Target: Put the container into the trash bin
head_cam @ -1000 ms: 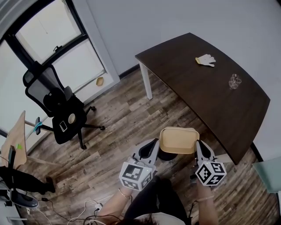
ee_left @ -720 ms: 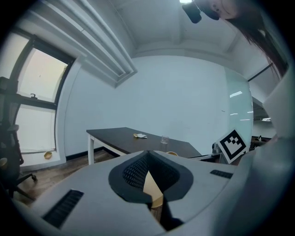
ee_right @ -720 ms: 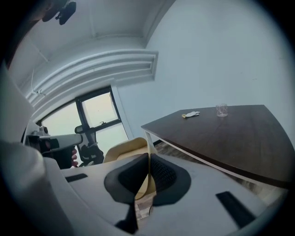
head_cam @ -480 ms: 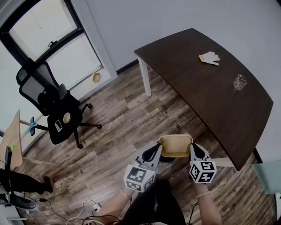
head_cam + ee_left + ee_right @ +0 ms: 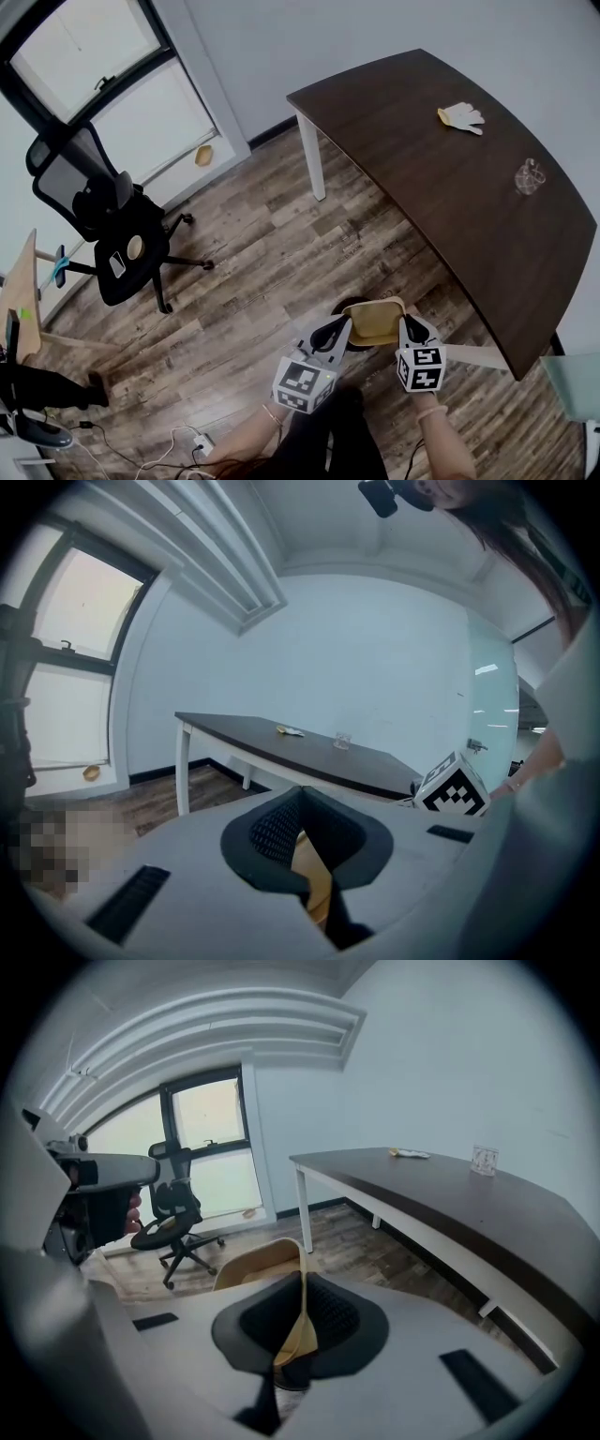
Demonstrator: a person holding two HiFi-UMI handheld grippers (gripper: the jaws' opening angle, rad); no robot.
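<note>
You held the left tongs (image 5: 339, 328) and right tongs (image 5: 406, 328) close before you, each pinching an opposite rim of the shallow tan pulp container (image 5: 375, 322). It hung over the plank floor (image 5: 253, 272), which lay open leftward, with the dark wooden tabletop (image 5: 450, 187) edging the right.

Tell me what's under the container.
A dark rim, likely the trash bin, peeks out left of the container, above the floor. The container covers the rest of it.

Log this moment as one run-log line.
left gripper: shut on container | right gripper: shut on container | container: held above floor | dark bin: partly hidden beneath it
</note>
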